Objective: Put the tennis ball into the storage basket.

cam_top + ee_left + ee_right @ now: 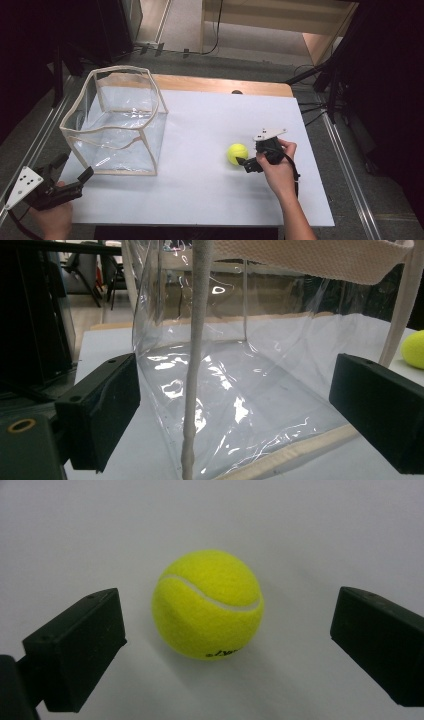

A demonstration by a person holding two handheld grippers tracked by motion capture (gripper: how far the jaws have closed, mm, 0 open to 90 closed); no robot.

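Yellow felt: the tennis ball (207, 605) sits on the white table (200, 190), right of the clear bag (117, 122). My right claw (225, 645) gapes wide around it, holding nothing. A lopsided squeeze could send it rolling away. My left claw (240, 410), wide open and empty, faces the bag's corner.

bag (117, 122) left on table (200, 195), ball (237, 153) right

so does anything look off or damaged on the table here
Nothing is spilled or broken. The one oddity is the clear plastic bag: its cream-trimmed rim sags and bows unevenly, and its walls are creased, so it stands lopsided. The tennis ball sits intact on the white table, between the open jaws of the right gripper.
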